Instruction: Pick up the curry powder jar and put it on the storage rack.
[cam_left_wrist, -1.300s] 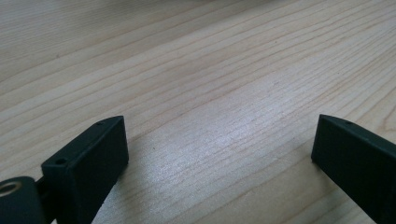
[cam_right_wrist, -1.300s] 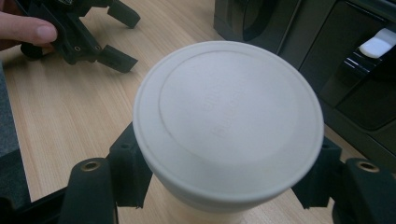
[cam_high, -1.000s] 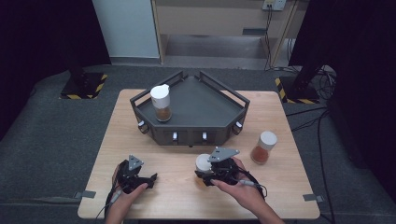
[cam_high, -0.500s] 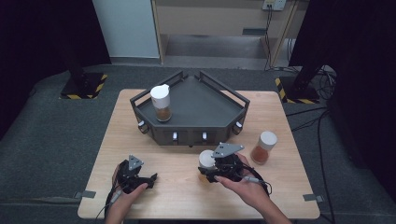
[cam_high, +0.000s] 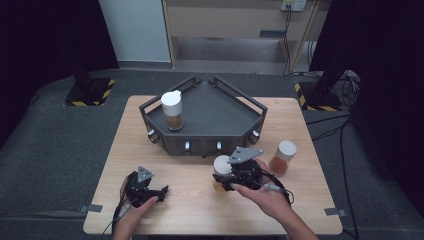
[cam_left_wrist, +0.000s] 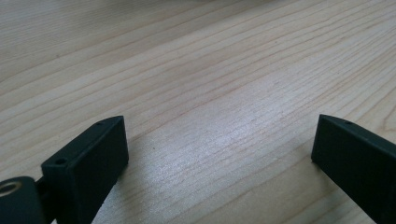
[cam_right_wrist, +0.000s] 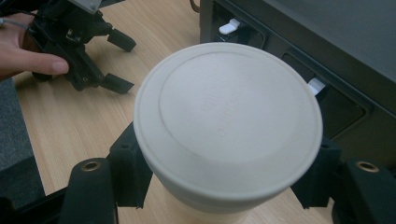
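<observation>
three white-capped jars show in the high view: one in the right gripper (cam_high: 231, 176), low and just right of centre in the frame, one standing free on the table (cam_high: 190, 210) to its right, and one on the dark tray (cam_high: 220, 112) at the upper middle.

the held jar (cam_high: 221, 172) sits between the right gripper's jaws, which are closed against its sides just below the cap; its amber contents show under the gripper body. it lies right in front of the tray's front wall, near but apart from it. in the right gripper view the jar's cap (cam_right_wrist: 228, 116) takes up the centre of the frame, with a black jaw pressed to it at the lower left and another at the lower right; the tray front with two white tabs runs along the upper right.

the free jar (cam_high: 283, 157) stands upright, near the right hand, not touching it. the tray jar (cam_high: 172, 110) stands upright in the tray's left part.

the left gripper (cam_high: 159, 194) rests low on the table at the lower left of the high view, well apart from all jars. in the left gripper view its jaws stand wide apart with bare wood between them, holding nothing. it shows too at the upper left of the right gripper view.
</observation>
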